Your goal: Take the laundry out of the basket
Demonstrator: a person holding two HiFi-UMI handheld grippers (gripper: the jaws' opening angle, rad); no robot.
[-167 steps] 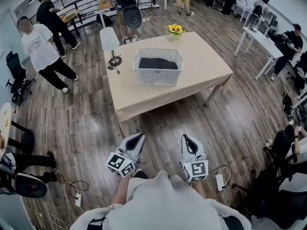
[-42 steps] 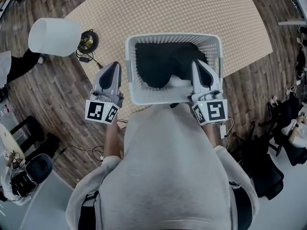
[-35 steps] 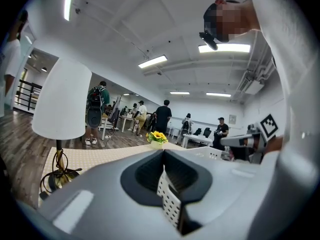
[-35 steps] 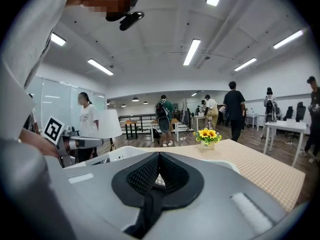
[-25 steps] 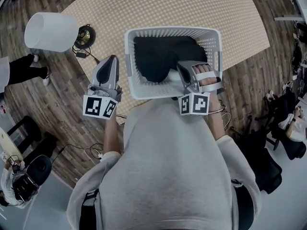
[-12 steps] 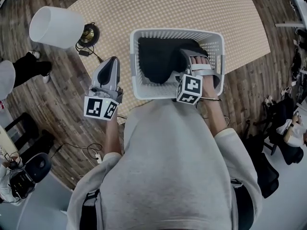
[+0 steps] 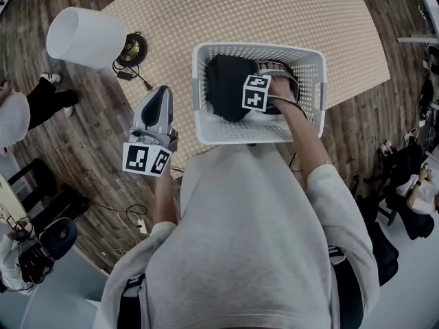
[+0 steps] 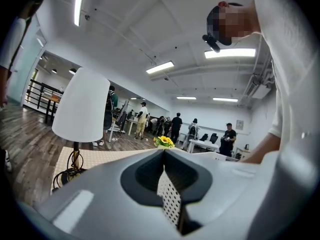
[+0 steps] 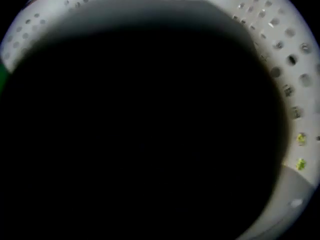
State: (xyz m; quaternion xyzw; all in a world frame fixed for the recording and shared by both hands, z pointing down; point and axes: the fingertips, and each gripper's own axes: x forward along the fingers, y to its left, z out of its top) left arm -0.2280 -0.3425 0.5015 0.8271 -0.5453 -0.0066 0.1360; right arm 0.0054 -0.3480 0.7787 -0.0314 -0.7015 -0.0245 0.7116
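Pointing my right tool down onto the laundry in the basket, jaws just opened wide; left tool, pressed together, hangs at nine o'clock.

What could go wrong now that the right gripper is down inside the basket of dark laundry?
1. The right gripper shows almost only black cloth in its own view. Its jaws have just been opening, but what lies between them cannot be seen, so it may pinch too little of the dark laundry and drop it.
2. Nothing steadies the basket: the left gripper hangs shut beside it. Pulling cloth up might drag or tip it.
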